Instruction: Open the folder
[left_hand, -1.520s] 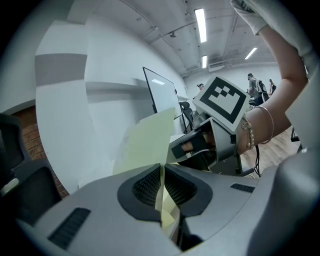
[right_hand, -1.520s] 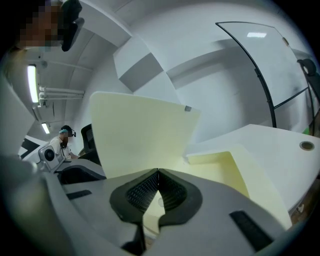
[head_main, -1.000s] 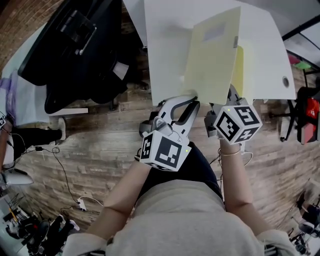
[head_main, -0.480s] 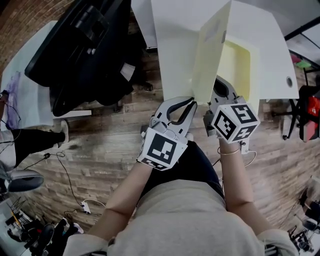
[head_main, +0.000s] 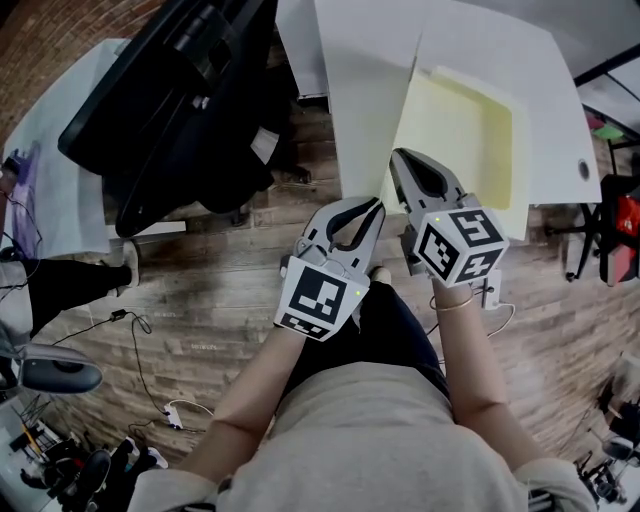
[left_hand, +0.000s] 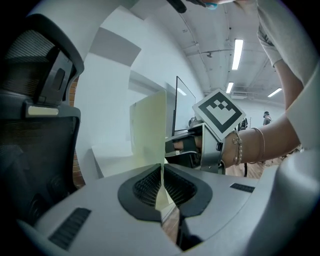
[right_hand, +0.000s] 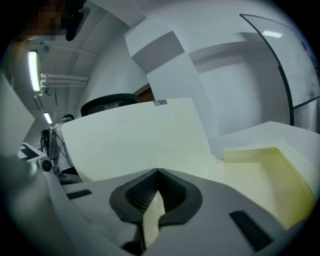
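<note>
Folder (head_main: 462, 135) sits at the near edge of the white desk (head_main: 545, 80), about half open: its cover (right_hand: 130, 145) stands roughly upright. Left gripper (head_main: 376, 205) is clamped on the cover's near edge, right gripper (head_main: 399, 158) is pinched shut on the folder's bottom leaf (pinning it down, by the look of it). Left to do: swing the cover over leftward and lay it flat.

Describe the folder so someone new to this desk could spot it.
Find the white table in front of the person. At its near edge sits the pale yellow folder, front cover raised upright, pinched by the left tool and the right tool. It is the only yellow thing on that white top.
</note>
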